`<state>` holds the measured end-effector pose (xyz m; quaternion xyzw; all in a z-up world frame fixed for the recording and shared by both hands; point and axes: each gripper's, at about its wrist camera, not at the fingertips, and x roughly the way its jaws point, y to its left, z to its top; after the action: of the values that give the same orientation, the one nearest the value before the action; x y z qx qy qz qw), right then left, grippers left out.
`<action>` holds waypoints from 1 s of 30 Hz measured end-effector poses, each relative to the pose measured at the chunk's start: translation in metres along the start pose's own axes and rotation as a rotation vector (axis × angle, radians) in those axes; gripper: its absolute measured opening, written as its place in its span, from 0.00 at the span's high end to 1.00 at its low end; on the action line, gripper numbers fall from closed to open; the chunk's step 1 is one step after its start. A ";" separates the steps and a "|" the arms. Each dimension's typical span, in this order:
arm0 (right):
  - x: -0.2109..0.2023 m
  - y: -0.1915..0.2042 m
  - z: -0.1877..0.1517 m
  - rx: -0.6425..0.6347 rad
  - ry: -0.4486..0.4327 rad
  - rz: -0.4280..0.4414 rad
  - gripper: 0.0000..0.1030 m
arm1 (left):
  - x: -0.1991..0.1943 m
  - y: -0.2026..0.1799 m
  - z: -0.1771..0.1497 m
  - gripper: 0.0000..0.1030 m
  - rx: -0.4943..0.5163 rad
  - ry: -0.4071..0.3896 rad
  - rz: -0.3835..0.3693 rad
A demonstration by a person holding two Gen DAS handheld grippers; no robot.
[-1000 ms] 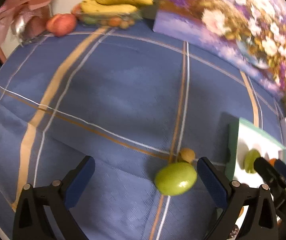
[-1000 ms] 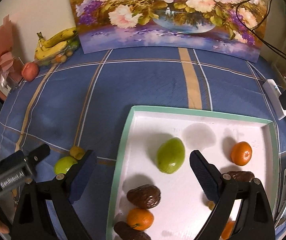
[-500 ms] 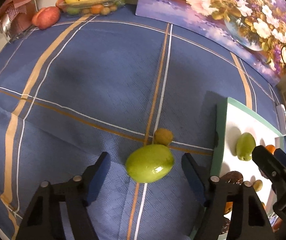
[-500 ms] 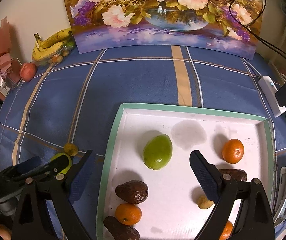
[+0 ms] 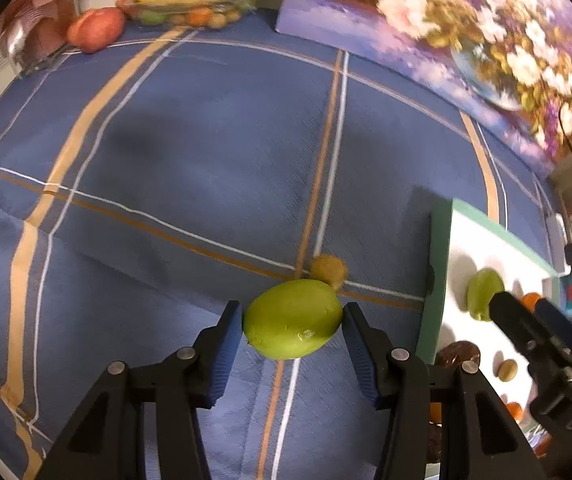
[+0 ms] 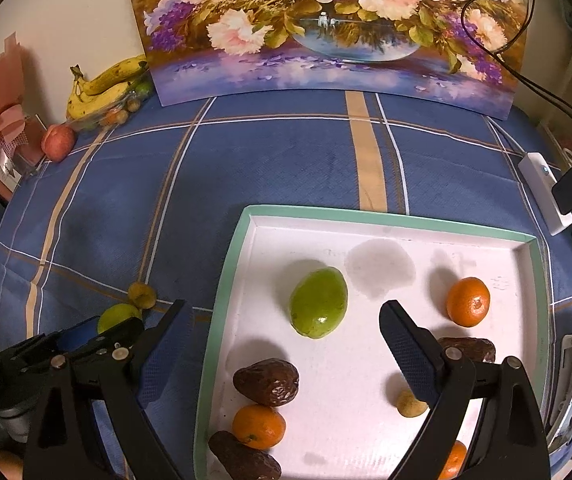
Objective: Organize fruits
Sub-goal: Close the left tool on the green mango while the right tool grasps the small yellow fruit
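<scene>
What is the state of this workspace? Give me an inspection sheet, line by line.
Surface: blue striped tablecloth.
Job's things: white tray holds a green fruit, oranges, dates; a second green fruit lies on the cloth beside a small brown fruit.
Clutter: bananas, red apple.
Grippers: left gripper closed on the second green fruit; right gripper open above the tray.
Cables: black cable to a white power strip.
Surroundings: flower painting.
</scene>
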<state>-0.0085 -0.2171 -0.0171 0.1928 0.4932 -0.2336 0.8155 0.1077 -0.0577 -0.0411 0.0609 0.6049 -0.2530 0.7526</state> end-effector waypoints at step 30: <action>0.041 0.104 -0.004 -0.153 0.034 0.165 0.55 | -0.026 0.089 0.022 0.48 -0.198 -0.093 0.010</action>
<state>0.0645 -0.1378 -0.0473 0.1739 0.5056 -0.1239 0.8359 0.1640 0.0182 -0.0293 -0.0226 0.5911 -0.1910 0.7833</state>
